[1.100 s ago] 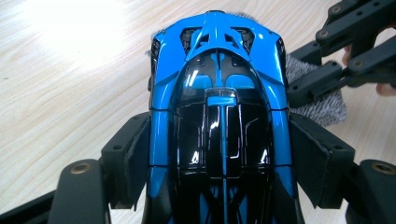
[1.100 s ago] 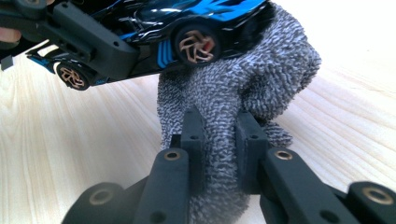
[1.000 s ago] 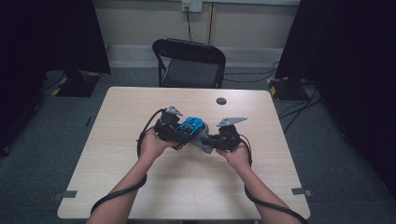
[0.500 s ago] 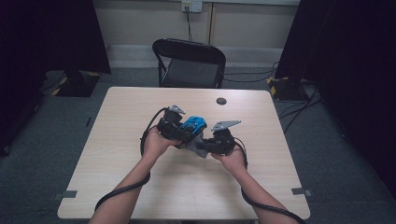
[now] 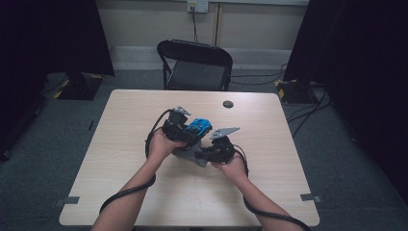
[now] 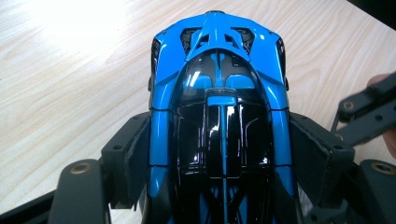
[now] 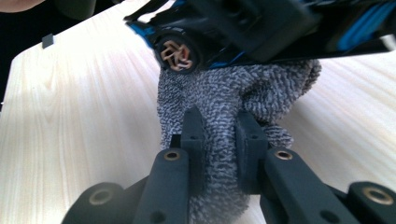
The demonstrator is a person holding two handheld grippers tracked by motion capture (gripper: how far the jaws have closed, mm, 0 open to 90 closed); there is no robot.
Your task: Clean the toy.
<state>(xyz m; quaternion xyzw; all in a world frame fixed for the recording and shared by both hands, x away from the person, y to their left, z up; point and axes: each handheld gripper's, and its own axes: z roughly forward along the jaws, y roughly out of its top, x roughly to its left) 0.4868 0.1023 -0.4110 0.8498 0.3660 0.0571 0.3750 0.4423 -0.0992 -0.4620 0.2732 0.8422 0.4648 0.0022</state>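
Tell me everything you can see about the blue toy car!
The toy car is glossy blue with a shiny black roof and a blue stripe down the middle, plastic by its look. It is held above the wooden table, gripped by its sides in the left tool. One wheel has tan spokes. A grey knitted cloth, pinched by the right tool, presses against its underside.

— Where does the toy car (image 6: 219, 116) sit?
— Between the left gripper's (image 5: 179, 126) jaws, above the middle of the table (image 5: 120, 144). The cloth (image 7: 224, 107) lies under it, pinched by the right gripper (image 7: 219, 140) from its right.
— And beyond?
— A small round cap (image 5: 228, 104) lies near the far edge; a folding chair (image 5: 195, 65) stands behind the table.
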